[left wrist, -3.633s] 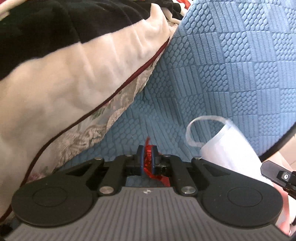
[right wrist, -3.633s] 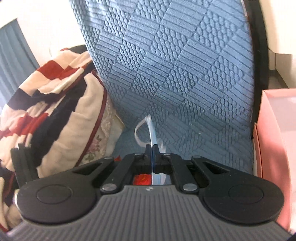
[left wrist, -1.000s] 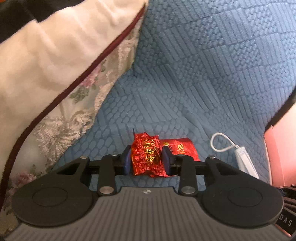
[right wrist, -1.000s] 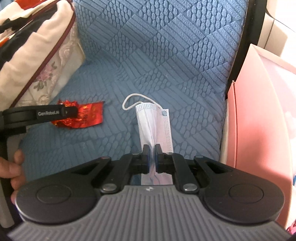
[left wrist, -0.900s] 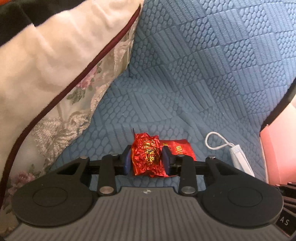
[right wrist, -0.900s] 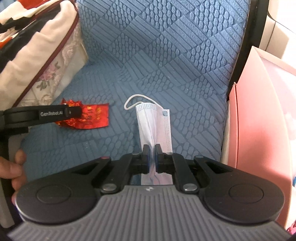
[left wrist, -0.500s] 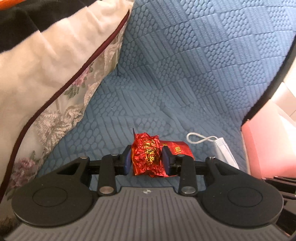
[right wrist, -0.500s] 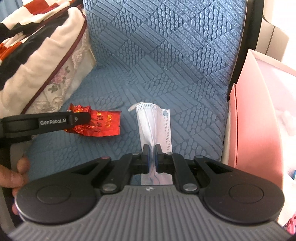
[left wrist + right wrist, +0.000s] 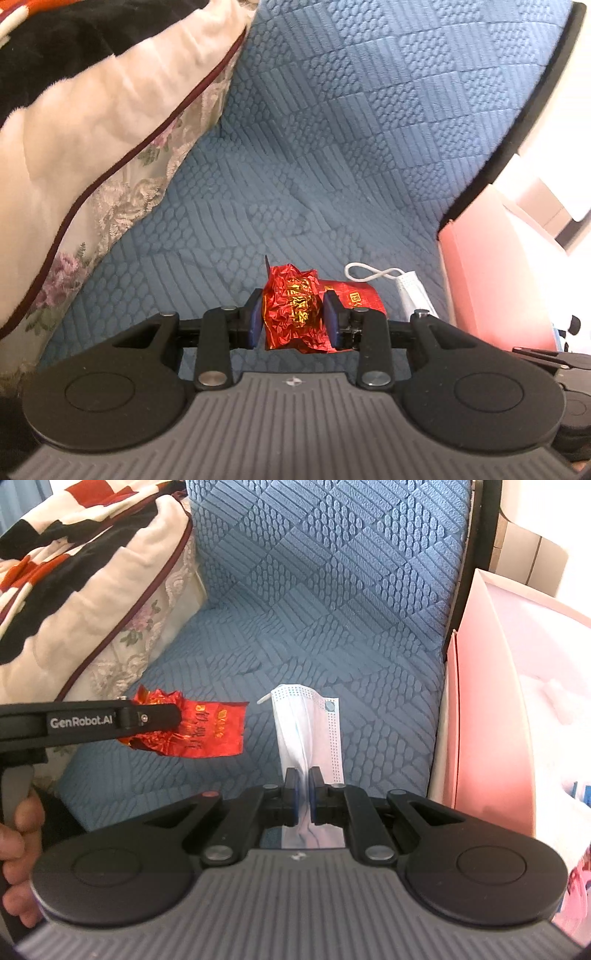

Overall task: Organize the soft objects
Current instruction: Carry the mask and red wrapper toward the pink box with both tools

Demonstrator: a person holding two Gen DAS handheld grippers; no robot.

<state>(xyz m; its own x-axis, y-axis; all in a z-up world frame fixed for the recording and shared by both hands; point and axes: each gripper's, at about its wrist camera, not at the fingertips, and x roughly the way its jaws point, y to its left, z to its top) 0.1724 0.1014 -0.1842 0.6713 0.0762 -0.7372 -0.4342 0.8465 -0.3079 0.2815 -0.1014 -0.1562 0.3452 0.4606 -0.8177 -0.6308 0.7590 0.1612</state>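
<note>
Evidently clearing the blue sofa seat (image 9: 332, 657), the left gripper (image 9: 294, 320) pinched a crumpled red foil wrapper (image 9: 295, 310) while the right gripper (image 9: 303, 796) clamped a face mask (image 9: 308, 723).

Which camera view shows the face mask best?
The right wrist view: the face mask lies lengthwise in the middle, pinched by the right gripper. The left wrist view shows only its ear loop and one edge.

Right gripper (image 9: 302, 794) clamped on lower end of white face mask (image 9: 308, 725), mask hangs over blue quilted seat (image 9: 332, 635). Left gripper (image 9: 155, 716) enters from left, pinching crumpled red foil wrapper (image 9: 199, 731) just beside mask, not touching. Floral pillow (image 9: 92, 602) at left, pink box (image 9: 487, 701) at right.
</note>
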